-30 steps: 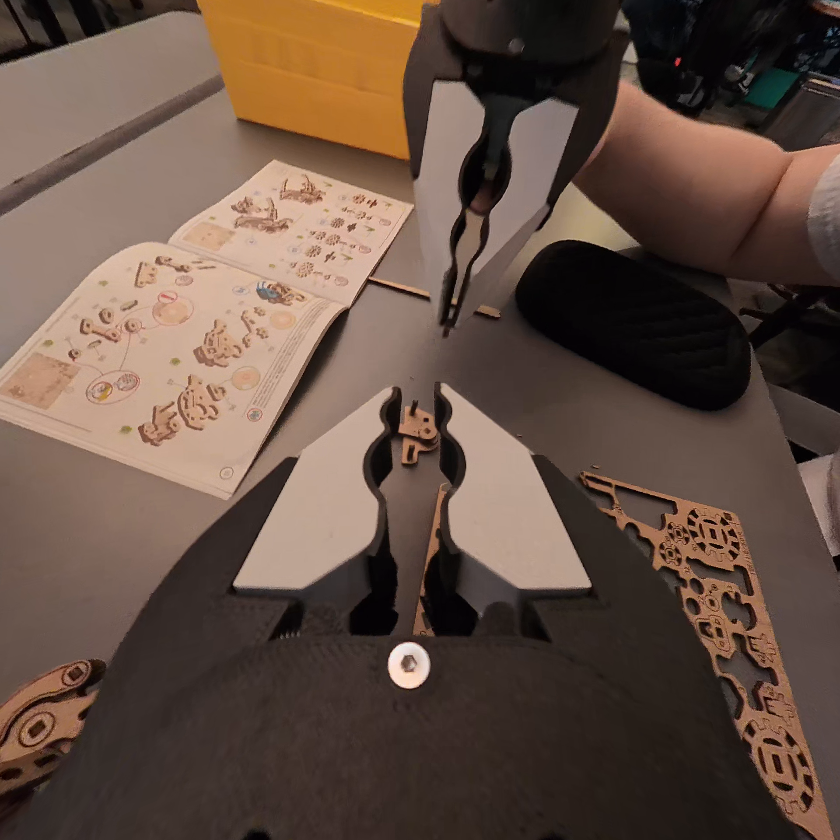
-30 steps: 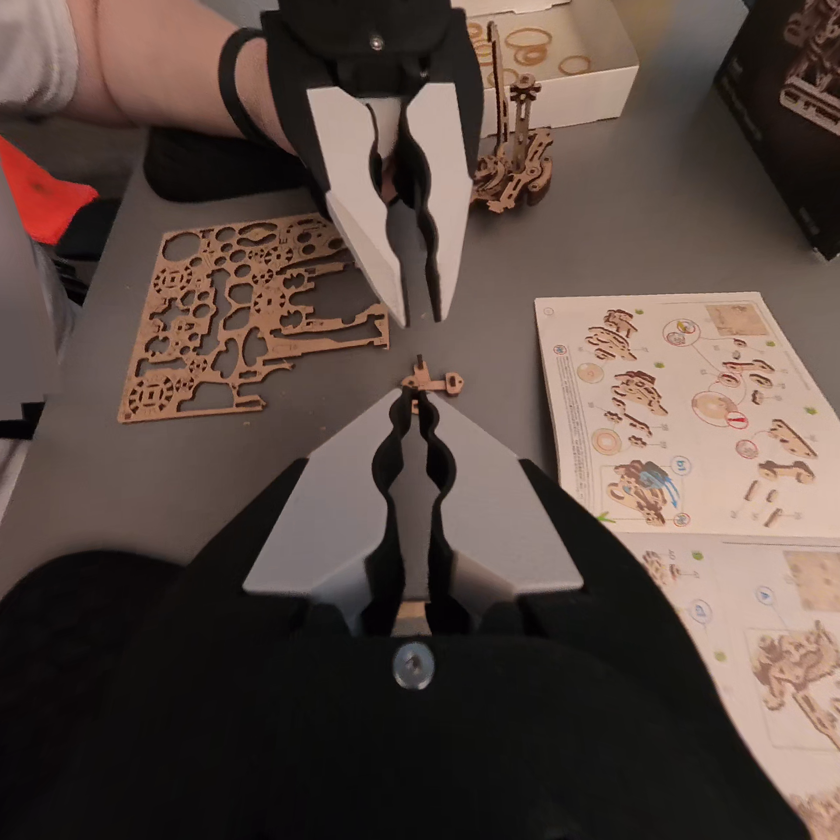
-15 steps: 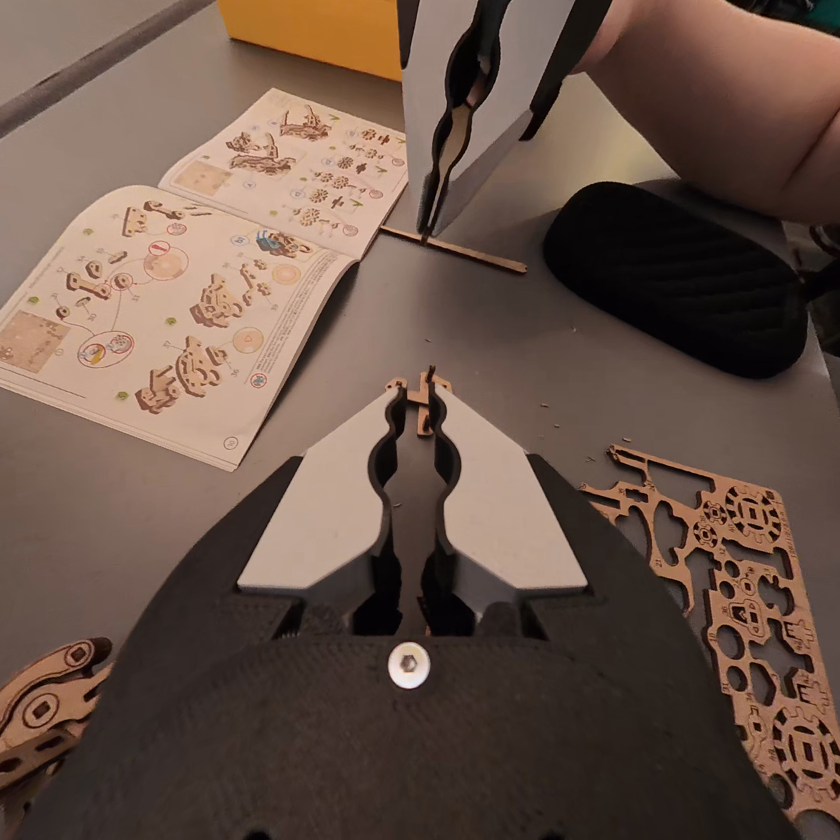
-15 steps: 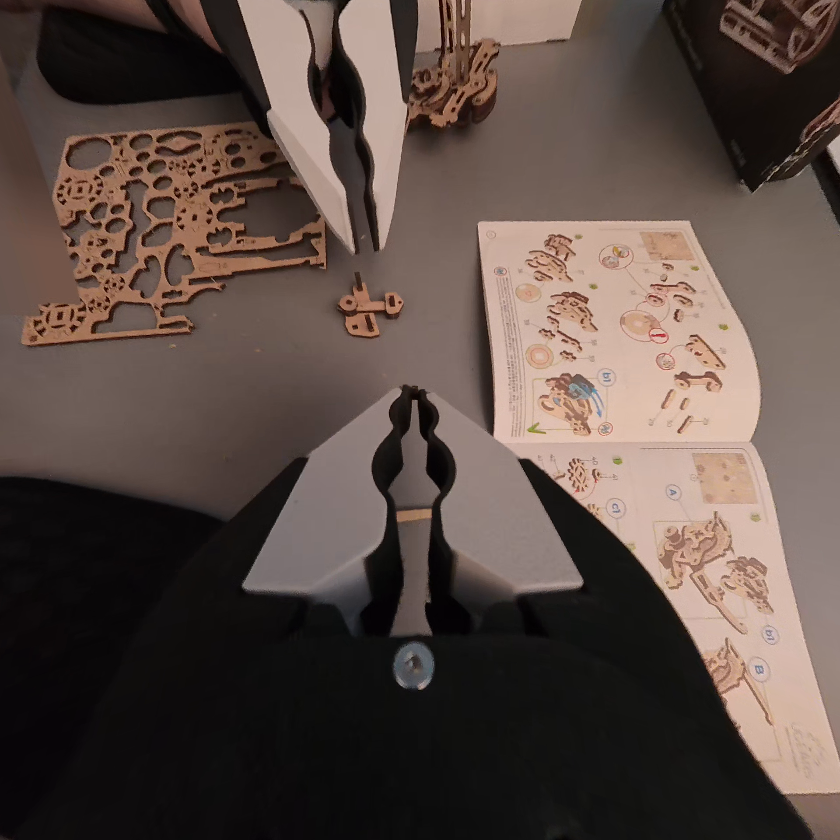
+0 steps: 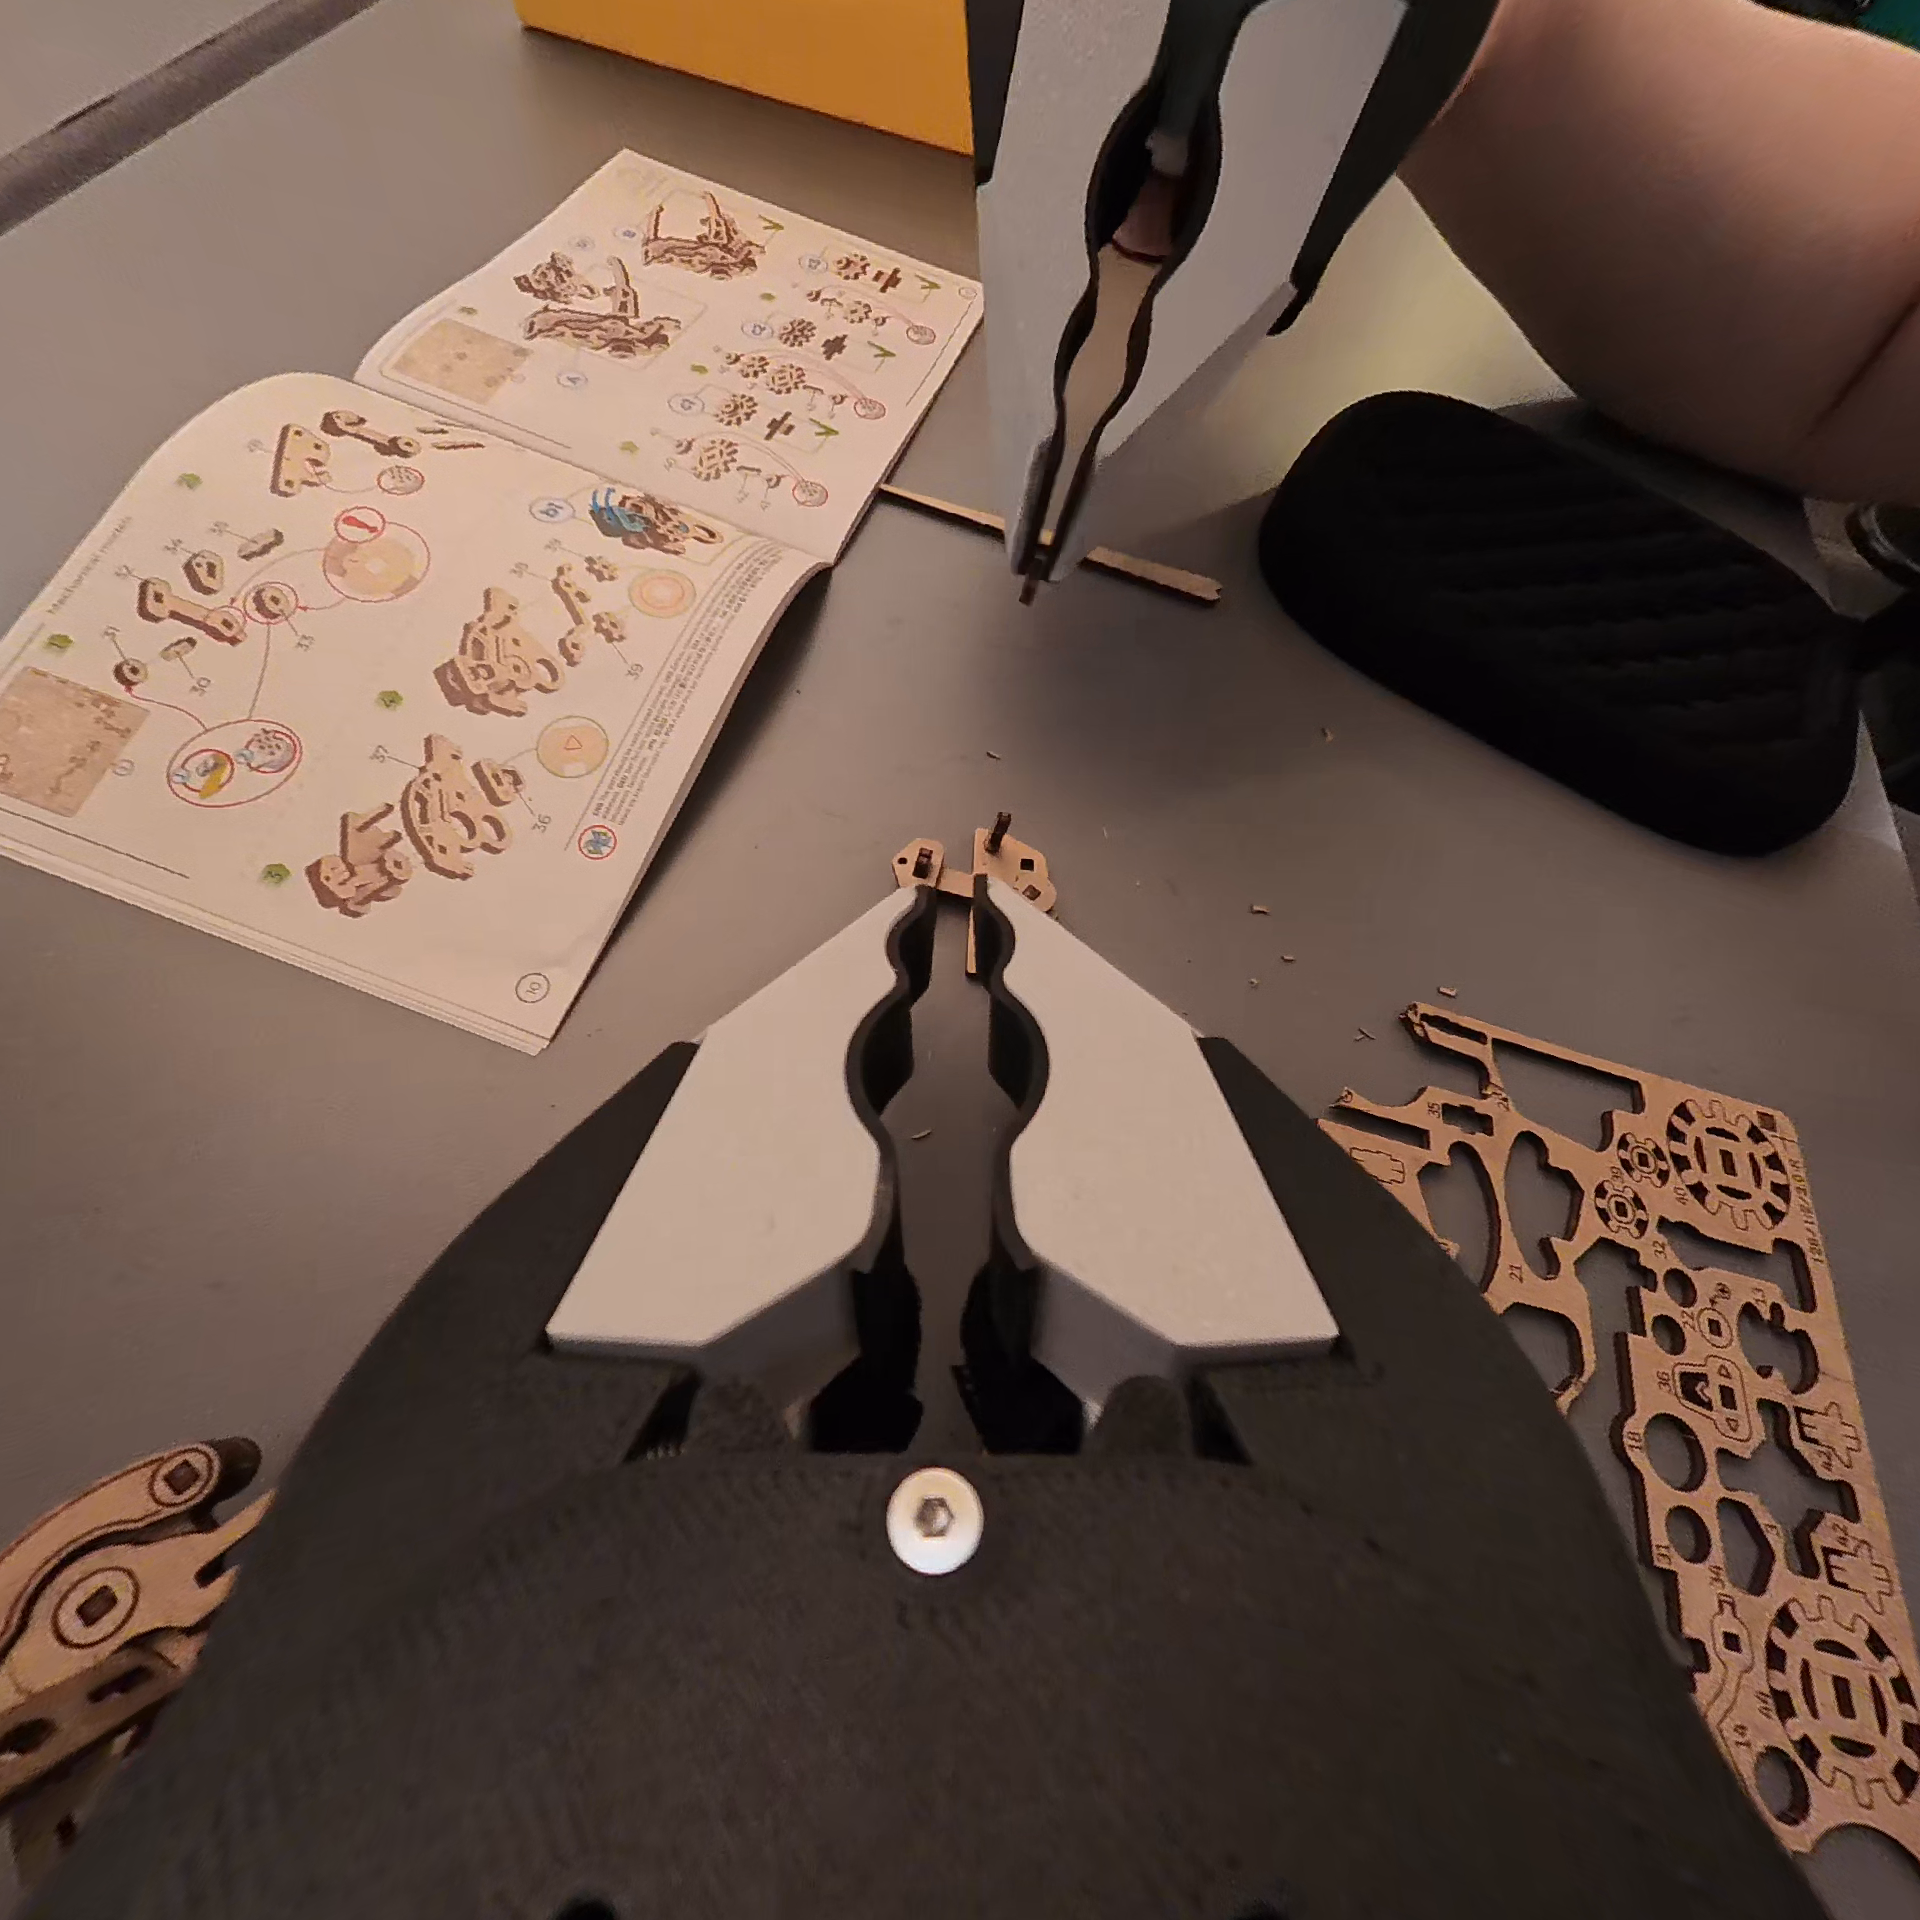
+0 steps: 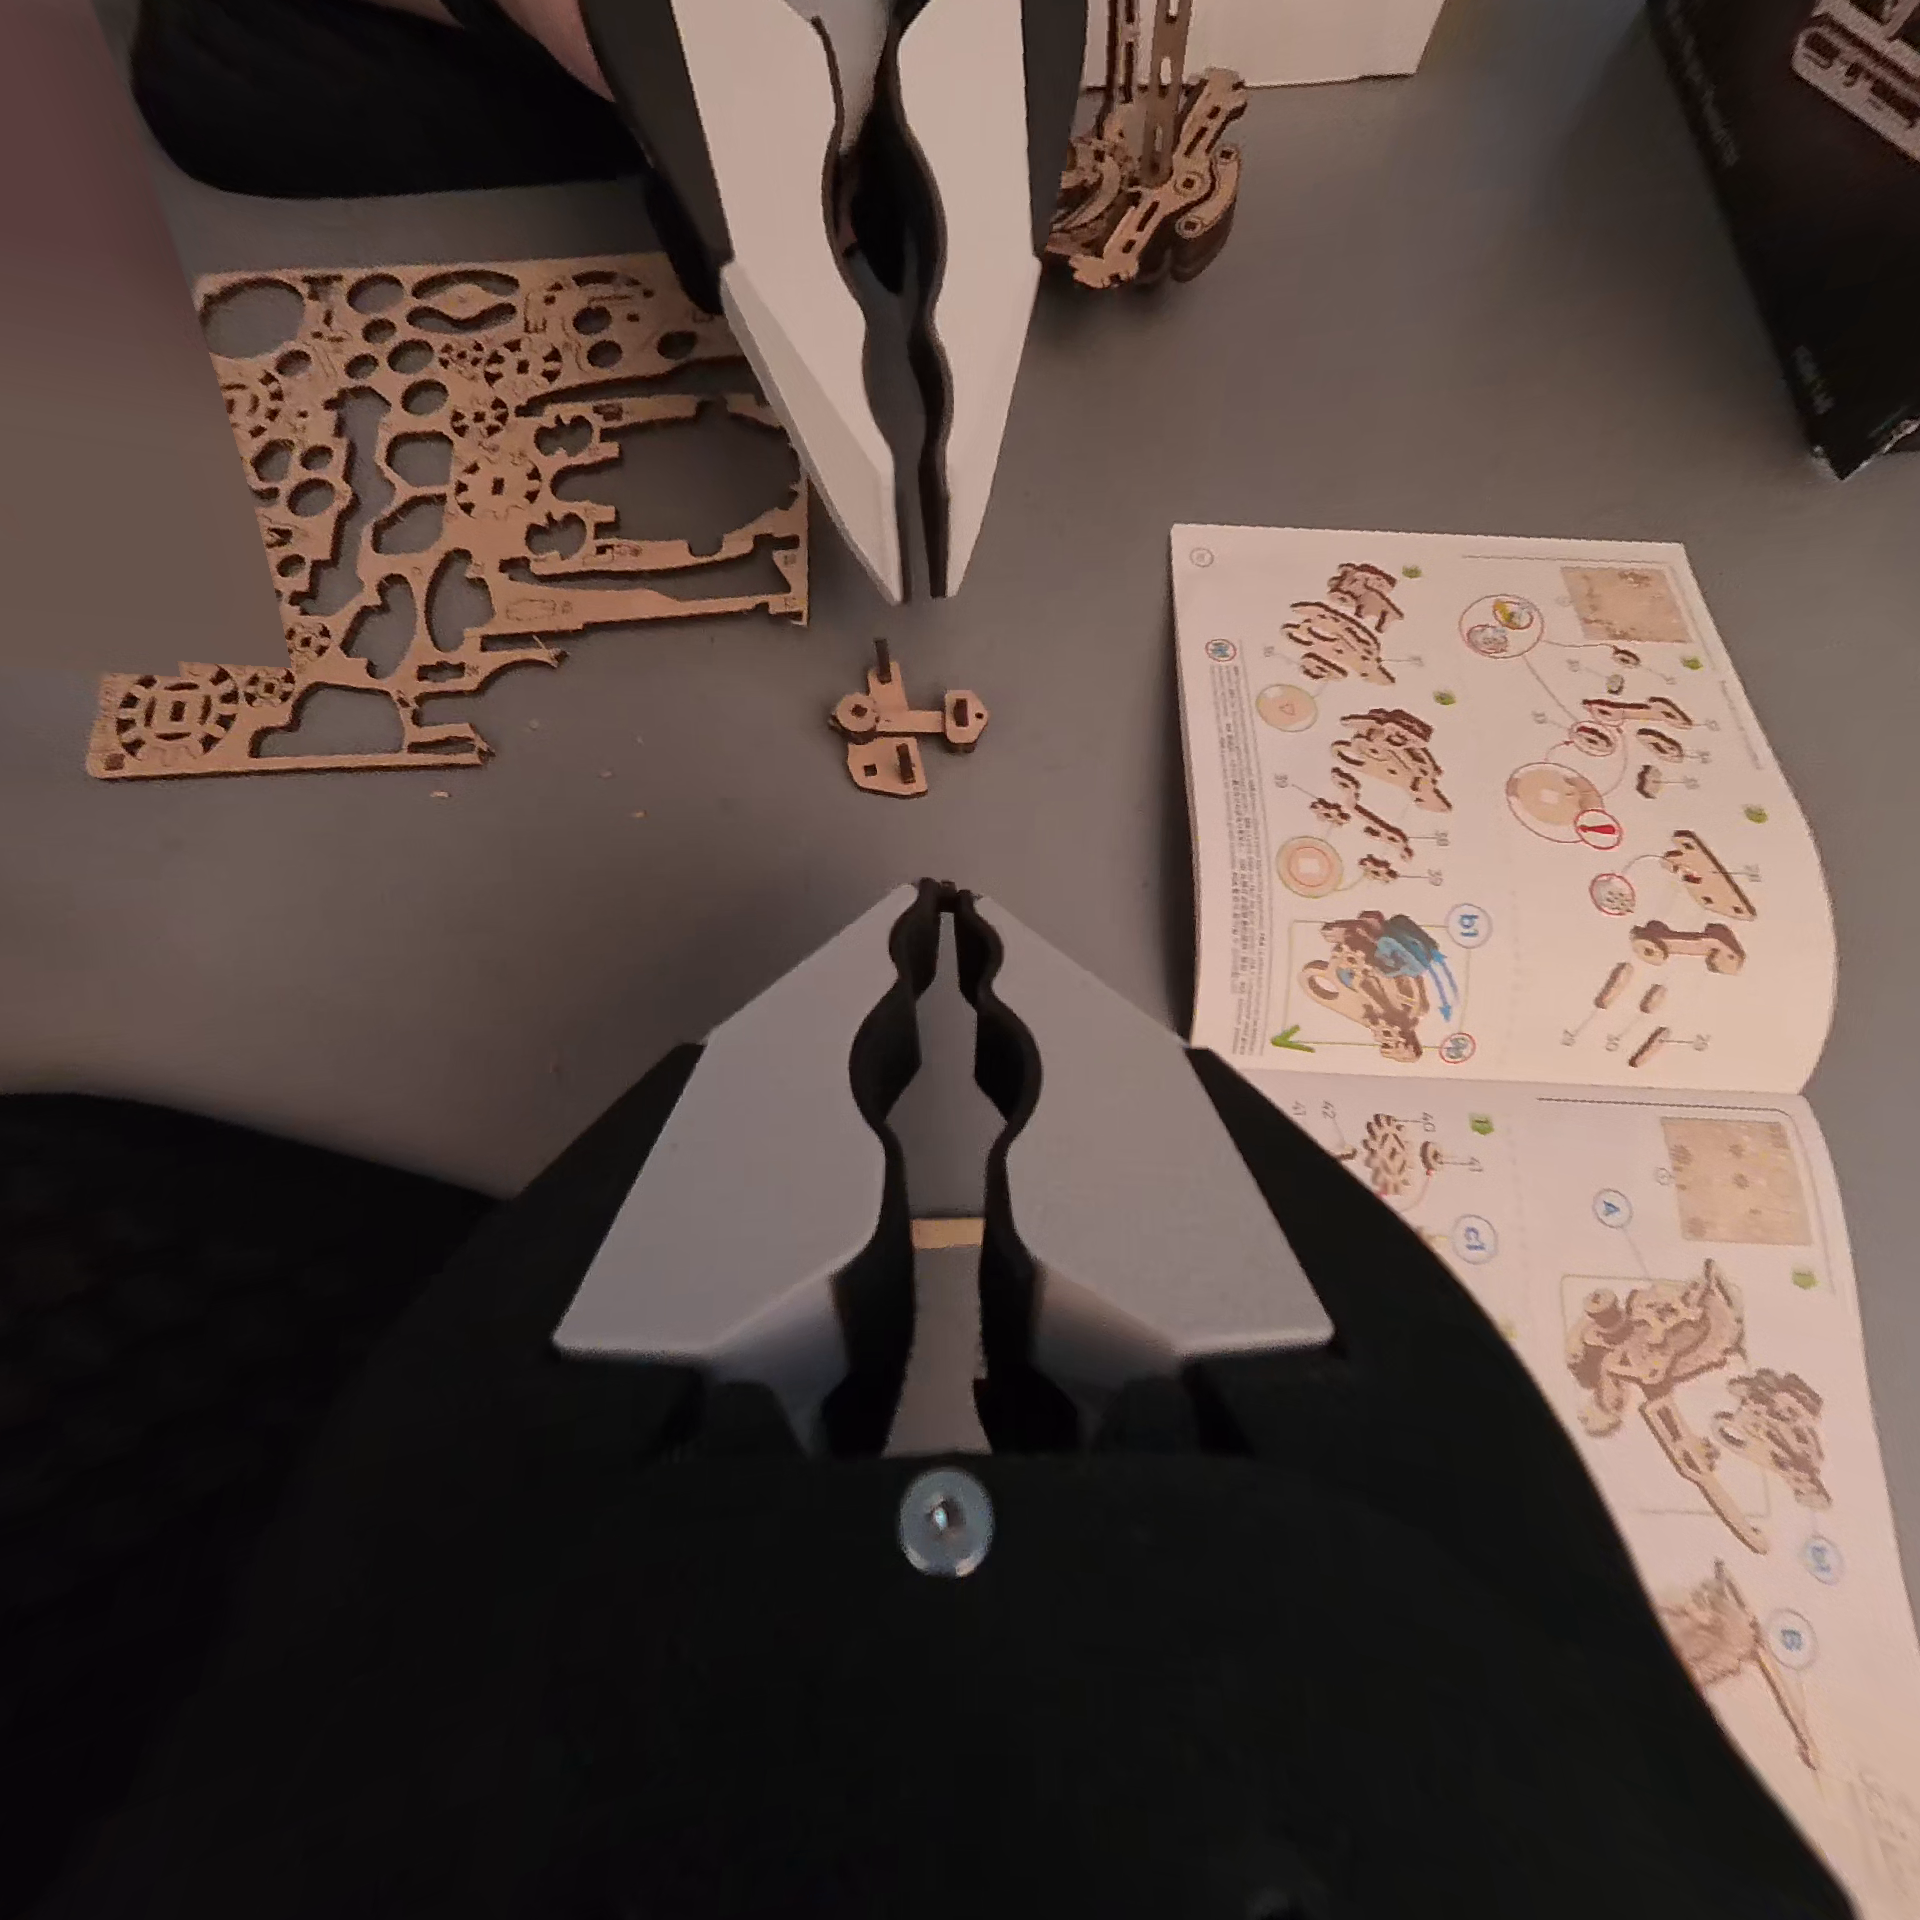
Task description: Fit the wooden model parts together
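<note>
A small wooden assembly (image 6: 902, 727) of joined model parts lies flat on the grey table (image 6: 623, 935); every place below is given from it. The left gripper (image 6: 920, 594) hangs just above and beyond it in the right wrist view, its fingers drawn to a narrow gap with nothing between them; in its own view its tips (image 5: 951, 894) sit right over the assembly's near edge, and contact cannot be told. The right gripper (image 6: 938, 888) stands on the near side of the assembly, apart from it, its tips pinched on a thin dark sliver of wood (image 5: 1027, 587); what that piece is cannot be made out. To the left of the assembly lies a punched-out wooden sheet (image 6: 436, 520); to its right, an open instruction booklet (image 6: 1455, 810). Beyond it, past the left gripper, stands a partly built wooden model (image 6: 1143, 197); a thin wooden strip (image 5: 1143, 571) lies behind the right gripper beside a black pad (image 5: 1558, 623).
</note>
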